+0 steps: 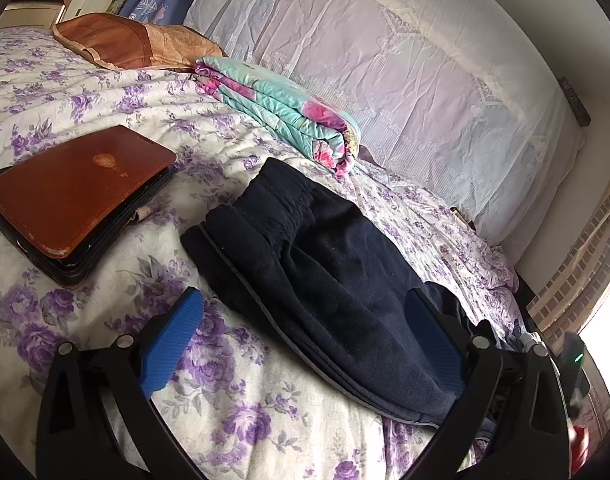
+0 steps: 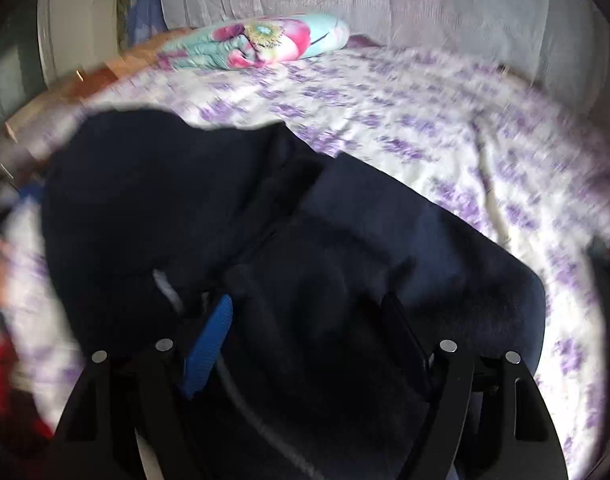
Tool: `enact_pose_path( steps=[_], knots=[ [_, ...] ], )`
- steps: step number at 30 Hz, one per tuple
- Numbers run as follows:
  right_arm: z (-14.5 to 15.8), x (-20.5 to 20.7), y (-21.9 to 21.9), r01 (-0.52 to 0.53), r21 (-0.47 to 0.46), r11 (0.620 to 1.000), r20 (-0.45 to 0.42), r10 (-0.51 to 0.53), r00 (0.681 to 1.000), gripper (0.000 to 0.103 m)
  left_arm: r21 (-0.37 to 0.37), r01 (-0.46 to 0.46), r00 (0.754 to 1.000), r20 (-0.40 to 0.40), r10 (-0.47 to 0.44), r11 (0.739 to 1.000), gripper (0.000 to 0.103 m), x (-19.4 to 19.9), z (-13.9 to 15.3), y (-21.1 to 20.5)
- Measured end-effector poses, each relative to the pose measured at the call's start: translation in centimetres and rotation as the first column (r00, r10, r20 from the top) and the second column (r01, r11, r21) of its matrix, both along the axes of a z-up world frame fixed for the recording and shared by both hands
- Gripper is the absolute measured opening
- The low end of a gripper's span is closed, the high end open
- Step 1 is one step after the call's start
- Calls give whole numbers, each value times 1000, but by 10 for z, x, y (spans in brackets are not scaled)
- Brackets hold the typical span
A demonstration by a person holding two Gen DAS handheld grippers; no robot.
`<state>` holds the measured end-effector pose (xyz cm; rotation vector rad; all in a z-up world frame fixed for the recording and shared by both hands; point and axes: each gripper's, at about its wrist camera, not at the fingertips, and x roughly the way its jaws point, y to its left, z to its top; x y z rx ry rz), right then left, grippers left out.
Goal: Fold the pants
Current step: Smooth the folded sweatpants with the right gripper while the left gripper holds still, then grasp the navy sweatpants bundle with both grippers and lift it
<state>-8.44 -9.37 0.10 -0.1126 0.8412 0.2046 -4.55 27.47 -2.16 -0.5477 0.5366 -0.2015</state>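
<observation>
Dark navy pants [image 1: 305, 248] lie folded on the purple-flowered bedsheet [image 1: 85, 312], with the elastic waistband toward the far side. My left gripper [image 1: 305, 294] is open: its left blue pad [image 1: 173, 344] hovers over the bare sheet and its right pad [image 1: 433, 344] over the pants' near end. The right wrist view is motion-blurred. In it the pants [image 2: 165, 200] fill the middle and my right gripper [image 2: 307, 300] points down at them. Its fingers stand wide apart, with one blue pad [image 2: 209, 348] showing. Dark cloth lies between them, and the pads do not press it.
A brown leather-covered case [image 1: 81, 196] rests on the sheet to the left of the pants. A folded turquoise and pink quilt [image 1: 285, 116] and a brown pillow [image 1: 125, 44] lie farther back. A pale lace cloth [image 1: 385, 60] covers the wall behind. The bed's edge drops off at right.
</observation>
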Motion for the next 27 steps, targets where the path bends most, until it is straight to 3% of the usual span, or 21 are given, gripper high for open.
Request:
enact_pose_path(
  steps=[2, 4, 5, 6, 8, 10, 12, 15, 18, 20, 24, 26, 27],
  knots=[
    [27, -17, -12, 0, 102, 995, 114, -12, 993, 77, 9, 12, 1000, -14, -11, 1000, 98, 2, 0, -1],
    [39, -30, -11, 22, 83, 996, 198, -38, 979, 84, 20, 24, 999, -33, -24, 1000, 98, 5, -1, -1],
    [39, -33, -11, 21, 62, 998, 203, -33, 979, 95, 24, 29, 998, -47, -28, 999, 98, 6, -1, -2],
    [29, -29, -10, 14, 23, 1000, 171, -18, 985, 100, 30, 36, 997, -68, -33, 999, 98, 9, -1, -2],
    [-16, -8, 1, -51, -69, 996, -29, 49, 998, 100, 40, 42, 994, -104, -37, 998, 98, 12, -1, -3],
    [-20, -16, -8, -68, 27, 997, 40, 67, 997, 100, 54, 49, 987, -153, -40, 997, 98, 17, -1, -5],
    [-12, -21, -25, -84, 137, 987, 40, 80, 996, 99, 44, 51, 981, -189, -42, 998, 98, 22, -1, -4],
    [-5, -40, -54, -30, 288, 957, 129, -8, 992, 99, -26, 34, 970, -238, -39, 999, 98, 33, -1, 5],
    [-1, -45, -82, -18, 393, 919, 182, -59, 981, 99, -129, 30, 961, -268, -64, 991, 98, 49, -5, 16],
    [-8, -31, -106, -2, 497, 868, 154, -86, 984, 99, -200, 19, 960, -271, -74, 980, 98, 58, -8, 24],
    [-23, -19, -141, -6, 699, 715, 125, -114, 986, 99, -262, -20, 960, -276, -55, 965, 98, 64, -10, 29],
    [-24, -20, -144, -13, 723, 691, 131, -119, 984, 99, -263, -32, 967, -254, -37, 964, 98, 61, -9, 28],
    [-23, -22, -142, -14, 718, 696, 135, -120, 984, 99, -265, -35, 971, -235, -29, 964, 98, 59, -9, 28]
  ],
)
